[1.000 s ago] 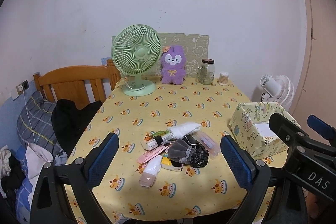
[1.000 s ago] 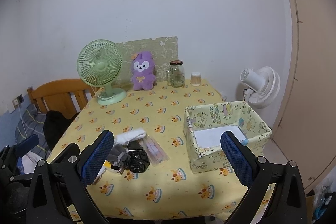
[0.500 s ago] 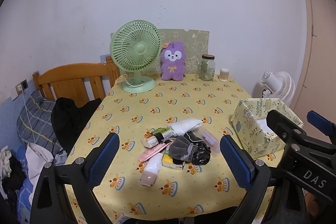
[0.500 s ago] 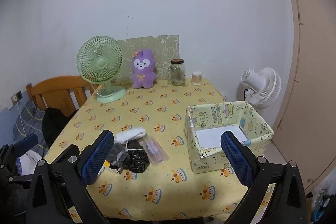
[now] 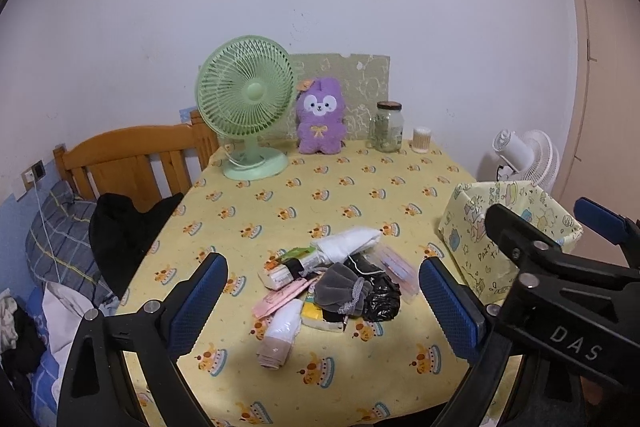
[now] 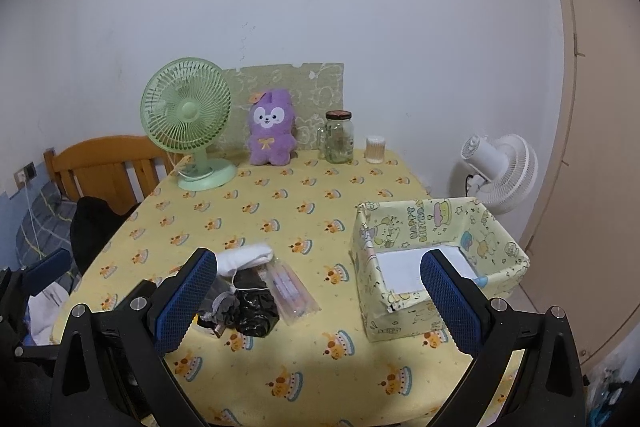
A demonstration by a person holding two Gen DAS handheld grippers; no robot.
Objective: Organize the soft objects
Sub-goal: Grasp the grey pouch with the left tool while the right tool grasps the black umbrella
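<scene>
Left gripper (image 5: 323, 301) pulled back; soft pile (image 5: 340, 281) ahead, apart

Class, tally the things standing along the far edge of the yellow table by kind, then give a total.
Green desk fan: 1
Purple plush rabbit: 1
Clear glass jar with dark lid: 1
Small white cotton-swab pot: 1
Total: 4

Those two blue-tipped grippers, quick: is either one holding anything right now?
Left gripper: open, holding nothing.
Right gripper: open, holding nothing.
</scene>
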